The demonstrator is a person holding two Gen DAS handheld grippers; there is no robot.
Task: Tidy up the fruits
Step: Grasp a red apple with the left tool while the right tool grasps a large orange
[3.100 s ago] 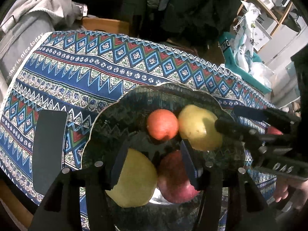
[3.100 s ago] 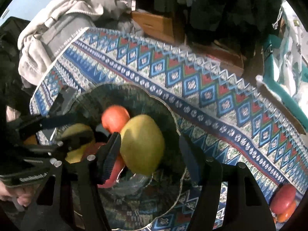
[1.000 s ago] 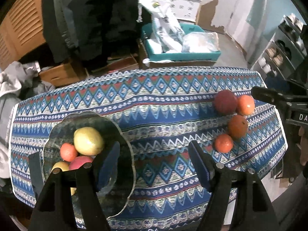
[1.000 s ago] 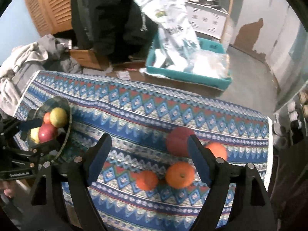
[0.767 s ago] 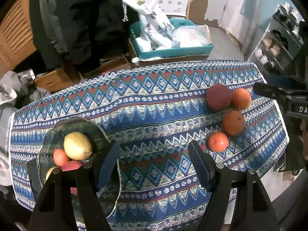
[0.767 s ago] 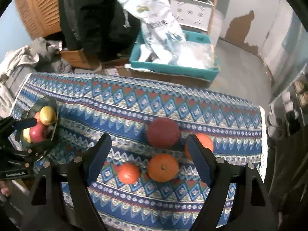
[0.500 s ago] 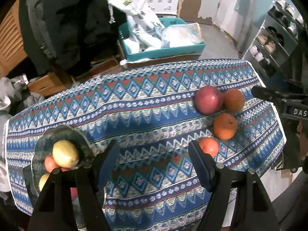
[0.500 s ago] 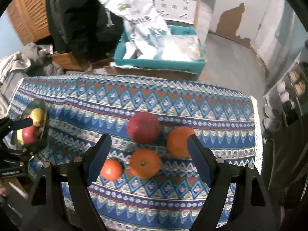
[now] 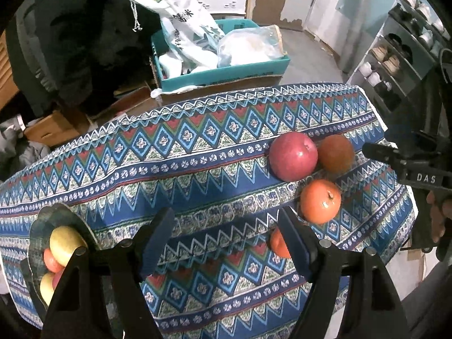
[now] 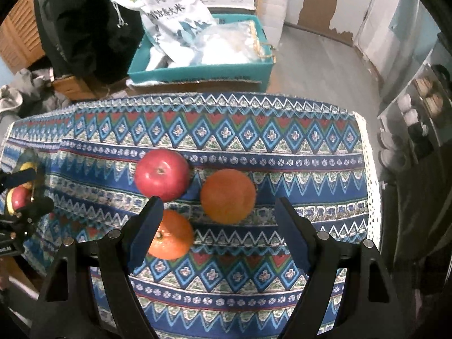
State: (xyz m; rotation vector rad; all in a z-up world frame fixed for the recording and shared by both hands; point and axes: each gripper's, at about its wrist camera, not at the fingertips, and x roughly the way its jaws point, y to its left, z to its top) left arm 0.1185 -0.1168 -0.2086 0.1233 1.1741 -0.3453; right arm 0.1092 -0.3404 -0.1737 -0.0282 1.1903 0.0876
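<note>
Fingers (image 9: 158,237) of the left gripper (image 9: 226,240) are hanging released over the patterned worktop (image 9: 197,169), gripping nothing. A small orange (image 9: 278,244) is peeking out just behind the right finger; beyond it a larger orange (image 9: 320,201), a red apple (image 9: 293,156) and a dark orange (image 9: 335,154) are sitting close together. Left of the fingers, a glass plate (image 9: 56,212) is carrying yellow and red fruit.

Right gripper (image 10: 217,226) fingers are also gaping wide, empty. One orange (image 10: 172,236) is lying against the left finger, another orange (image 10: 228,196) between the tips, the apple (image 10: 161,179) just ahead.
</note>
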